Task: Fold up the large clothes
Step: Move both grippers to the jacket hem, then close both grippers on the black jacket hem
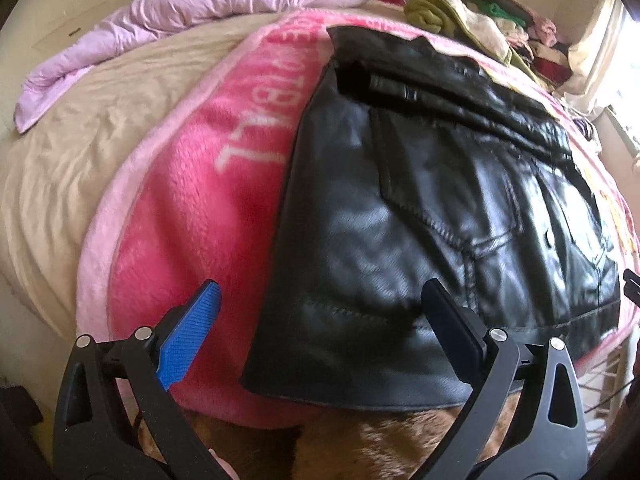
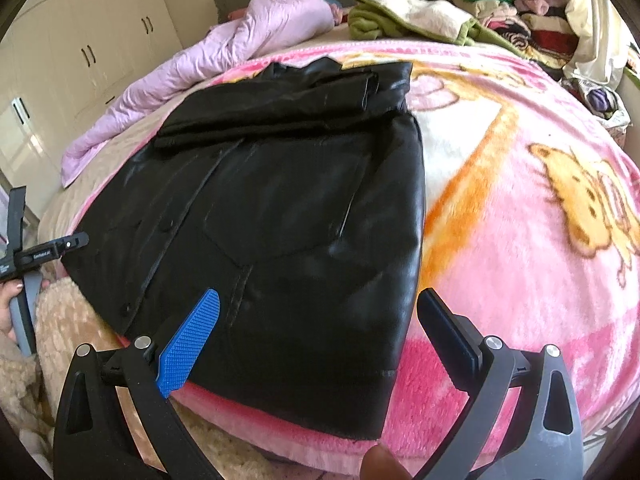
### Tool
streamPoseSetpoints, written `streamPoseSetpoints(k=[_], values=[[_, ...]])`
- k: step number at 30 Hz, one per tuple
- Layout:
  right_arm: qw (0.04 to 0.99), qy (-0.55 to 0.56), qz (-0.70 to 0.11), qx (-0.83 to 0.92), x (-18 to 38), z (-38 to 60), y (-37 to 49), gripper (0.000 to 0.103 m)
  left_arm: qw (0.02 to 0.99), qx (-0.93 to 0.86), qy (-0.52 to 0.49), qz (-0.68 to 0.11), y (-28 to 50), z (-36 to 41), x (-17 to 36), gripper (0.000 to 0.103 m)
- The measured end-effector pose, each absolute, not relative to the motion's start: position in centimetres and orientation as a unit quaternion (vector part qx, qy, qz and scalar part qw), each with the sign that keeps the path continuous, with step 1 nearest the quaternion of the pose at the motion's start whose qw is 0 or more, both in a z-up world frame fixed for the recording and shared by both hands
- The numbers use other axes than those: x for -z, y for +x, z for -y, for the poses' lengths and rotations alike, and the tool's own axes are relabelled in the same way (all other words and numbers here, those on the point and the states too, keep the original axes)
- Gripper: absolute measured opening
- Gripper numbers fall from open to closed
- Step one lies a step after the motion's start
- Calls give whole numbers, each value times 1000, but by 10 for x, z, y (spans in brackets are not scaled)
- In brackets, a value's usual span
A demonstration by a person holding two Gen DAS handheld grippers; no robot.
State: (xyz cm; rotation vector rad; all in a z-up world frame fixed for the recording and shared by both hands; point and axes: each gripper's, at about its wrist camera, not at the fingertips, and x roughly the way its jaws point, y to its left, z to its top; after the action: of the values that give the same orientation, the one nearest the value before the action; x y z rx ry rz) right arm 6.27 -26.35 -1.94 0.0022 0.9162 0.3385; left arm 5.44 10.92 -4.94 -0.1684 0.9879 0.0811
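A black leather jacket (image 1: 432, 208) lies flat on a pink blanket (image 1: 184, 216) on the bed, sleeves folded across its top. It also shows in the right wrist view (image 2: 288, 216). My left gripper (image 1: 320, 292) is open and empty, hovering over the jacket's near left hem corner. My right gripper (image 2: 318, 300) is open and empty, over the jacket's near right hem. The left gripper also shows at the left edge of the right wrist view (image 2: 32, 256).
A lilac quilt (image 2: 208, 64) lies bunched at the far left of the bed. A green and white blanket (image 2: 408, 16) and piled clothes (image 2: 516, 20) sit at the far right. White cupboards (image 2: 92, 48) stand on the left. Pink cartoon blanket (image 2: 540, 208) spreads right.
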Motion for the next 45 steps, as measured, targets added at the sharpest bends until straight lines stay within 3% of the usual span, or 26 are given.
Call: streamPoseSetpoints(k=[11,15,22,27,30,31,32,33,35,36,37,39,42,45], values=[[862,-11,-474,-177,37,263,54,98,858,40,-144,-492,60,-128,60,93],[842,32,-506,-184,50,274,61,97,855,52,-142,-497,67,-129,63,82],[844,34,-501,-190,53,280,56,65,856,59,-158,-489,63,-142,60,54],[845,49,-498,-190,51,290,58,53,863,70,-148,-477,59,-141,56,40],[839,73,-500,-203,56,298,65,56,864,78,-150,-474,59,-141,53,36],[835,90,-502,-207,61,302,68,59,863,87,-153,-473,58,-140,52,38],[832,102,-502,-212,64,305,71,59,861,102,-153,-474,59,-139,53,47],[832,109,-499,-217,66,306,73,60,859,104,-147,-478,60,-137,55,48],[835,103,-495,-218,64,306,72,51,855,96,-139,-490,63,-133,61,47],[840,99,-486,-218,60,306,70,33,854,93,-141,-492,64,-132,62,42],[844,98,-479,-221,56,307,68,23,854,91,-143,-492,65,-132,62,36],[850,107,-458,-239,45,311,64,18,855,98,-154,-486,67,-132,57,14],[861,127,-417,-262,21,318,59,14,862,118,-184,-457,67,-137,38,6],[866,144,-391,-276,3,320,60,12,874,128,-201,-422,69,-138,13,6]])
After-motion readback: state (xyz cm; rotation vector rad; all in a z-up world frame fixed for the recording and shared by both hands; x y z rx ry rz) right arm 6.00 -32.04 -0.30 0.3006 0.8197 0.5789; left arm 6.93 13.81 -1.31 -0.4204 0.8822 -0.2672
